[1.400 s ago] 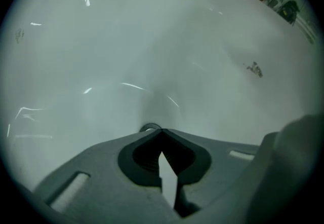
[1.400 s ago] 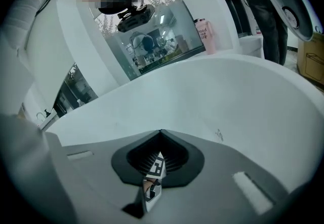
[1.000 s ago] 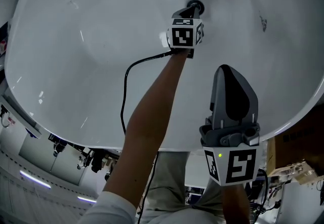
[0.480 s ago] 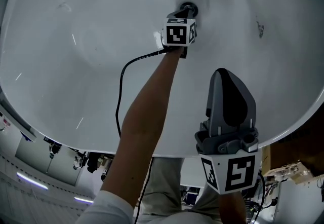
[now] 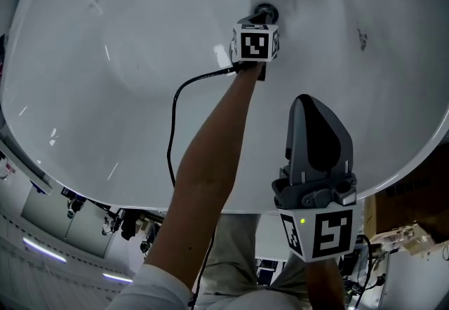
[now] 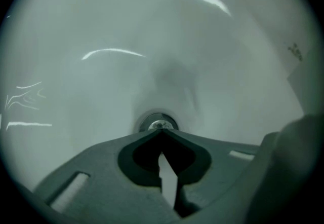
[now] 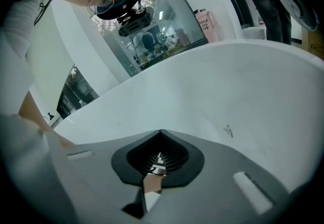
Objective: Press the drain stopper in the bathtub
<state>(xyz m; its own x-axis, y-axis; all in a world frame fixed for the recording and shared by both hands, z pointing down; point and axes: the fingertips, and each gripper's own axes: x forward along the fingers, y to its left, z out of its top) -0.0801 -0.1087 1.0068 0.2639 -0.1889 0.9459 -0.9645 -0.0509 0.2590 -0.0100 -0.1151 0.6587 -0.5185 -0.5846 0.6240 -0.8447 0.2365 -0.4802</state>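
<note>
Left hand-held gripper (image 5: 261, 19) clenched, tips still at drain stopper (image 5: 266, 10) | right hand-held gripper (image 5: 309, 99) clenched, unmoved over bathtub (image 5: 126, 91)

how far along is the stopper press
Done: the shut left claw is down in the bathtub, tips at the drain stopper. In hand: the press itself; whether the stopper has clicked down is unclear. Left: lifting off. The right claw hangs shut and idle.
</note>
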